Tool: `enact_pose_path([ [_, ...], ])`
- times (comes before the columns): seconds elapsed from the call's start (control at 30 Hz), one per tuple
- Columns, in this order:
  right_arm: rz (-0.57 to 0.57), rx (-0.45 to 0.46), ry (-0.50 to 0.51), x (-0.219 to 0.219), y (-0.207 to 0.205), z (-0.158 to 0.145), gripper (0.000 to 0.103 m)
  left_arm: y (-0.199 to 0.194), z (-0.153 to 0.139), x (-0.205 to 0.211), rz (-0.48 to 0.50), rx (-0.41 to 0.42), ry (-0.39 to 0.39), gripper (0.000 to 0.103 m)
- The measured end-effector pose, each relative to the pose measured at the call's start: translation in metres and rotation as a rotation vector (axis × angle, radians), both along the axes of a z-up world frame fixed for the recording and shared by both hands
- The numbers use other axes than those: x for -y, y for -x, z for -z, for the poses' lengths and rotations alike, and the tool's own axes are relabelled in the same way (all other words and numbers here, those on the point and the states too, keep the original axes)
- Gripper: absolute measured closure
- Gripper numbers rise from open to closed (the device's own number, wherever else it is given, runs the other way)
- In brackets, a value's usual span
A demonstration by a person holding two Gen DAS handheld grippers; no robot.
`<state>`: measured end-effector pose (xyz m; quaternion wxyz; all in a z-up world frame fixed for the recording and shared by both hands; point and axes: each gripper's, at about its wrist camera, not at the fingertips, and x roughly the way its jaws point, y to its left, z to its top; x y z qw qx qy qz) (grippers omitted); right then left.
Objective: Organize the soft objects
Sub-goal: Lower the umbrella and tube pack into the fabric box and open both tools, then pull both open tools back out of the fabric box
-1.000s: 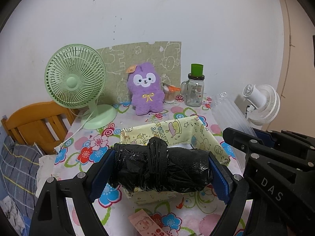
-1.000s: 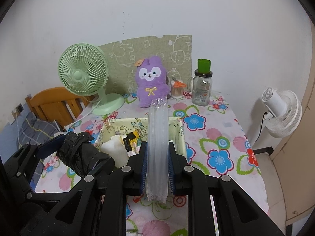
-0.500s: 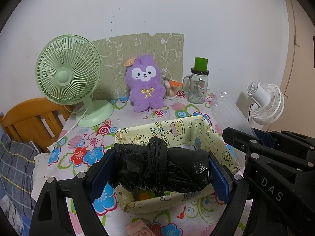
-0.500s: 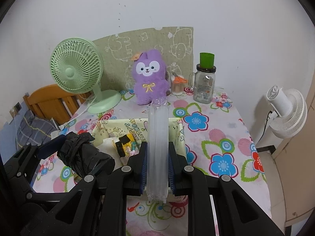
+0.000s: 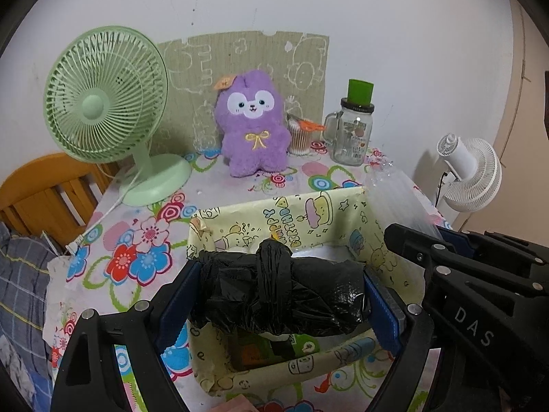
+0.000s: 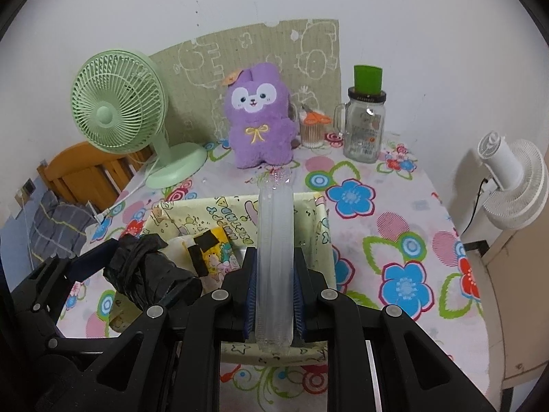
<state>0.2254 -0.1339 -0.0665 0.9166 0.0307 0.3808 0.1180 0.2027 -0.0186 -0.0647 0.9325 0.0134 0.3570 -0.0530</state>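
My left gripper is shut on a black plastic bag bundle and holds it over the yellow cartoon-print fabric bin. My right gripper is shut on a clear plastic sleeve of stacked cups, which points forward over the same bin. The bundle also shows in the right wrist view. Inside the bin lie a yellow cartoon packet and white soft items. A purple plush toy sits at the back of the table.
A green desk fan stands back left, its cord trailing off the table. A glass jar with green lid and a cotton-swab cup stand back right. A white fan is off the table's right edge. A wooden chair stands left.
Both grippers have moved forward and lower over the bin with their loads still held. The bin's contents now show below the black bundle.
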Motion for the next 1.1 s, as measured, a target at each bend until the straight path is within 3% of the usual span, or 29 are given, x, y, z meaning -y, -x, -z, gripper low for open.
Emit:
enact_pose_path([
  [0.17, 0.009, -0.024, -0.005, 0.0, -0.011, 0.011, 0.076, -0.01, 0.009, -0.002, 0.002, -0.028, 0.012, 0.014],
  [0.33, 0.089, -0.025, 0.025, 0.011, -0.018, 0.017, 0.031, -0.015, 0.013, -0.001, 0.011, -0.033, -0.014, 0.011],
  [0.4, 0.077, -0.034, -0.014, 0.016, -0.017, 0.019, 0.024, -0.016, 0.013, -0.001, 0.023, -0.027, 0.0, 0.009],
  [0.63, 0.056, -0.056, 0.0, 0.014, -0.015, 0.022, 0.024, -0.017, 0.019, 0.013, 0.076, -0.042, -0.015, 0.002],
  [1.1, 0.062, -0.044, -0.016, 0.021, 0.002, 0.014, 0.024, -0.006, 0.013, 0.013, 0.064, -0.042, -0.018, 0.001],
])
